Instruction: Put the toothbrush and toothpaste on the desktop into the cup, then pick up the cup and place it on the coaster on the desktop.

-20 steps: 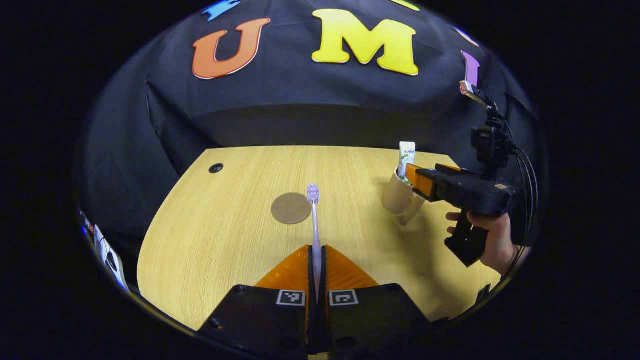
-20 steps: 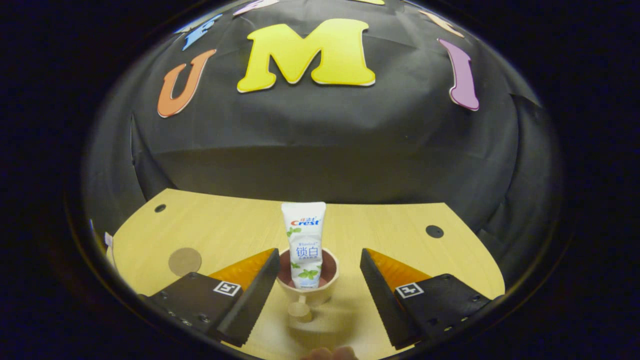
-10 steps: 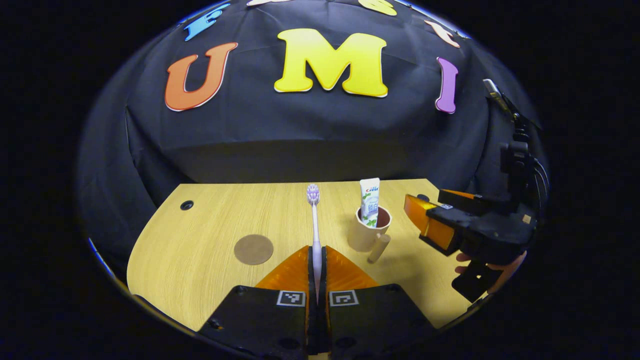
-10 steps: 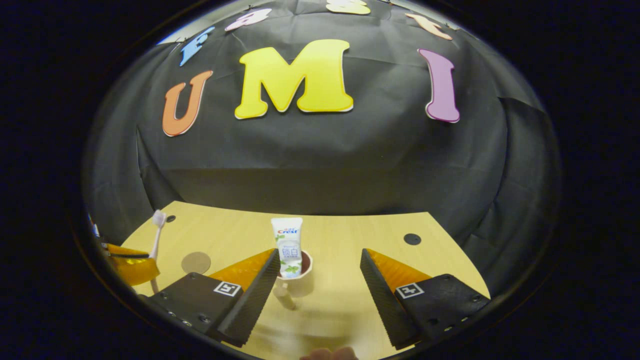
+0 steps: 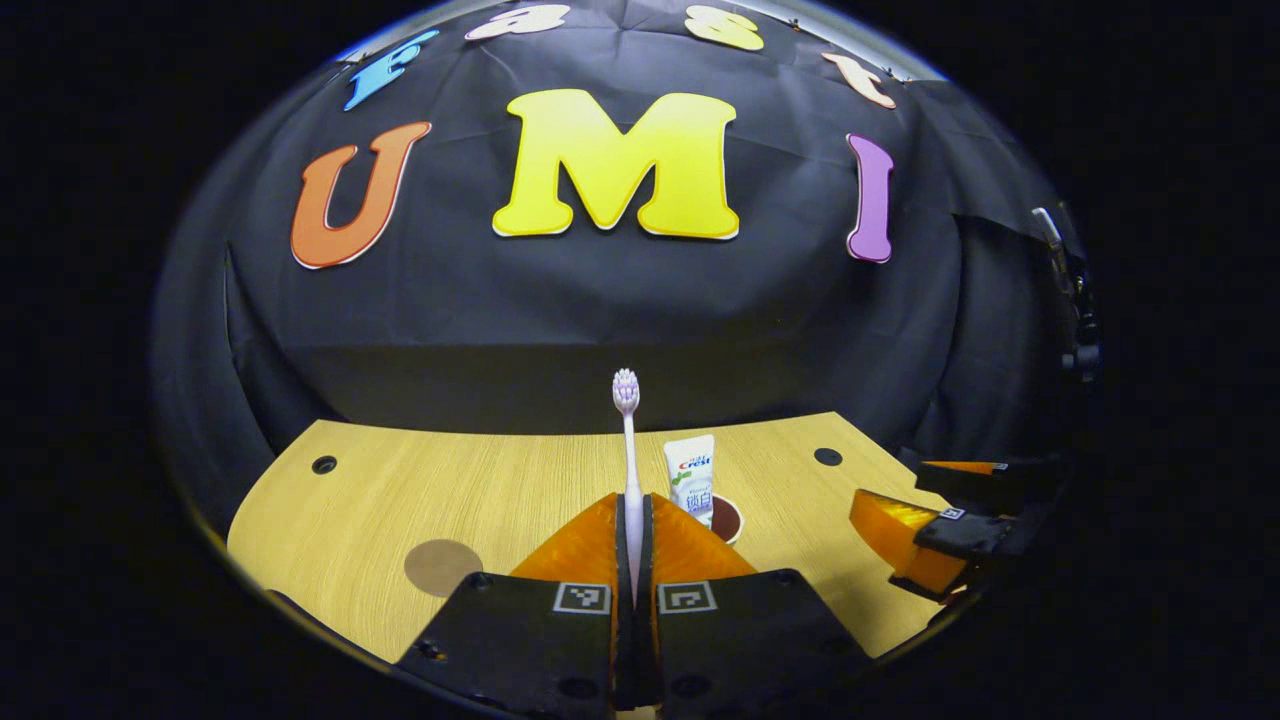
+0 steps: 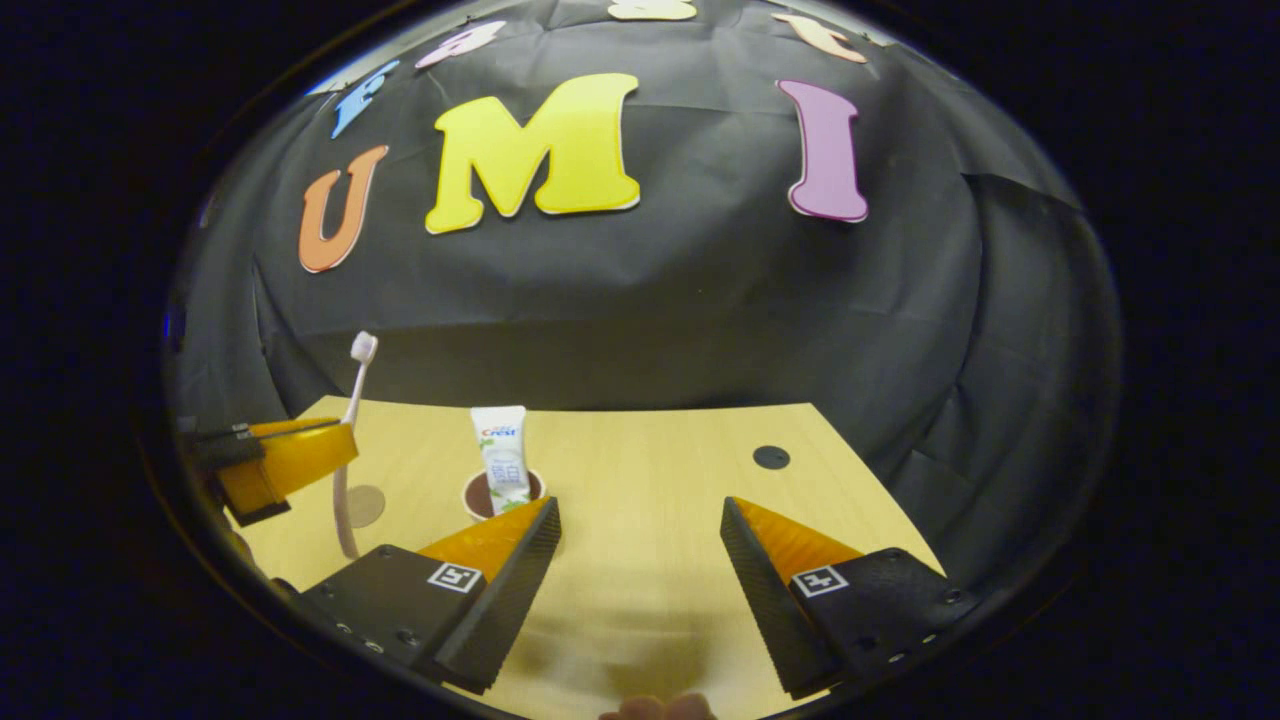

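The left claw (image 5: pixel 632 520) is closed tight on the lower handle of the toothbrush (image 5: pixel 628 440), which stands straight up between its fingers with the bristle head on top. In the right gripper view the same brush (image 6: pixel 350 430) shows at about 9 o'clock, gripped by the left claw (image 6: pixel 285 455) above the wooden surface (image 6: pixel 640 470). The right claw (image 6: pixel 640 545) is spread wide and holds nothing.

The toothbrush looks like a thin plastic stick: light, fairly stiff but springy, smooth along the handle. Held low on the handle as it is, the long free end can swing or twist in the grip, so I judge a slow, vertical drop into the cup the safer course. The handle end below the fingers is hidden, so I cannot tell how much sticks out.

The toothpaste (image 5: pixel 692 485), a soft, flattened, glossy plastic tube, already stands in the cup (image 5: pixel 725 518) just at 1 o'clock of the left claw's tips, leaning on the rim. The cup (image 6: pixel 502 493) is small and round, with a pale outside and a dark brown inside; it seems light and, with tall things in it, top-heavy and easy to tip. Its body is largely hidden by the fingers, so the best place to hold it is hard to judge; a grip across the wall low down seems sound.

The coaster (image 5: pixel 442 566), a flat brown disc, lies at 10 o'clock of the left claw, well apart from the cup. The surface has a matte, straight wood grain and round cable holes (image 5: pixel 324 464).
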`<state>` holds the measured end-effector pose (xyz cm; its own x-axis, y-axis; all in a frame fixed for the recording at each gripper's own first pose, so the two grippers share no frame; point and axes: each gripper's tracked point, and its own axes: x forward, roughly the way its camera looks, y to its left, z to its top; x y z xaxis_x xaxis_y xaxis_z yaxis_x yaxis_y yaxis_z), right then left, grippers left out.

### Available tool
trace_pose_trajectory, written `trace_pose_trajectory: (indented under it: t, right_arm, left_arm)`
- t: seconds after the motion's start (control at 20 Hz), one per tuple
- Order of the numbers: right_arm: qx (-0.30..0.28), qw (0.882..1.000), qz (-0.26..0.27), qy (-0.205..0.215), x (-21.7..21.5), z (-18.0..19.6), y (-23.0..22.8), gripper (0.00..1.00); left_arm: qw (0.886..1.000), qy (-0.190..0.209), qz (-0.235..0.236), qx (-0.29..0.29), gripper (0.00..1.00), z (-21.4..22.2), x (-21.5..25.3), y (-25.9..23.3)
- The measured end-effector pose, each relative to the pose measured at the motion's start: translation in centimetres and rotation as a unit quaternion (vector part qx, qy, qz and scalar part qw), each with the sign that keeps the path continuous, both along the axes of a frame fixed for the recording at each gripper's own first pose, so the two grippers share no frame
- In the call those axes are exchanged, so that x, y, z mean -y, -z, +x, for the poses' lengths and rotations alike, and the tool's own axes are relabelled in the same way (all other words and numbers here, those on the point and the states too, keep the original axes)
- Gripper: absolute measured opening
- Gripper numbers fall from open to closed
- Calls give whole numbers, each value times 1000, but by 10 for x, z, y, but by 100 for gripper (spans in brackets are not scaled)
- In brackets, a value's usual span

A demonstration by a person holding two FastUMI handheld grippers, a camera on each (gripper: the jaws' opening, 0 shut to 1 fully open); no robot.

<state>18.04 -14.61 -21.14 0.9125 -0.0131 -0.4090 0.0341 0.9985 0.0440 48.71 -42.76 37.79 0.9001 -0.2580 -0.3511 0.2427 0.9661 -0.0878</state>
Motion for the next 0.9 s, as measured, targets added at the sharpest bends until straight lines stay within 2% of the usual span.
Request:
trace_pose_trajectory:
  t: [0.25,0.5,0.9]
  right_arm:
    - [-13,1000,0,22,28,-8,12,95]
    - [-21,999,-1,38,51,-17,23,95]
    - [-35,998,15,53,67,-26,39,95]
  left_arm:
    - [999,10,-8,37,3,23,26,-6]
    - [994,14,-47,102,3,41,48,-36]
    - [988,4,-82,132,3,59,58,-37]
